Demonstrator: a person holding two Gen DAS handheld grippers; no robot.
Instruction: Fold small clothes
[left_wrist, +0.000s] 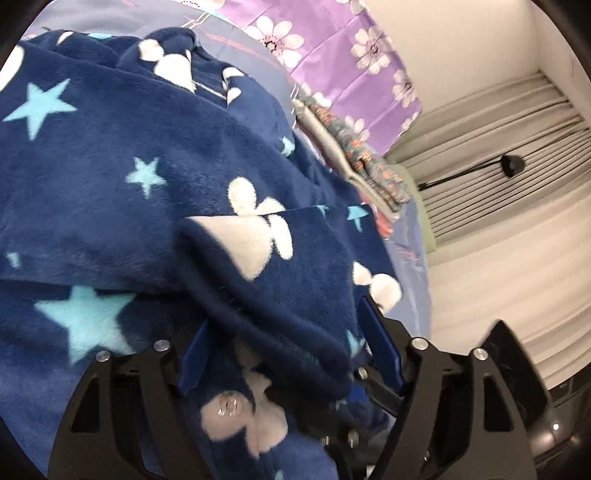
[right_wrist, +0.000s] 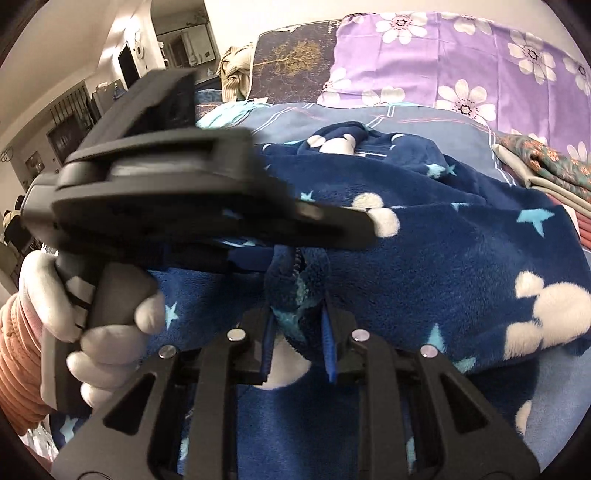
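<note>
A navy fleece garment (left_wrist: 122, 147) with light-blue stars and white shapes lies bunched on the bed; it also fills the right wrist view (right_wrist: 443, 251). My left gripper (left_wrist: 288, 354) is shut on a thick fold of it, fabric draped over the blue pads (left_wrist: 380, 339). My right gripper (right_wrist: 301, 325) is shut on a bunched edge of the same garment, near a zipper. The left gripper's black body (right_wrist: 166, 192), held by a white-gloved hand (right_wrist: 110, 332), sits just left of and above my right gripper.
The bed has a blue sheet (right_wrist: 332, 114) and a purple flowered pillow (right_wrist: 461, 62). A stack of folded floral clothes (left_wrist: 373, 166) lies to the right of the garment, also in the right wrist view (right_wrist: 546, 166). Grey curtains (left_wrist: 517, 147) hang beyond the bed.
</note>
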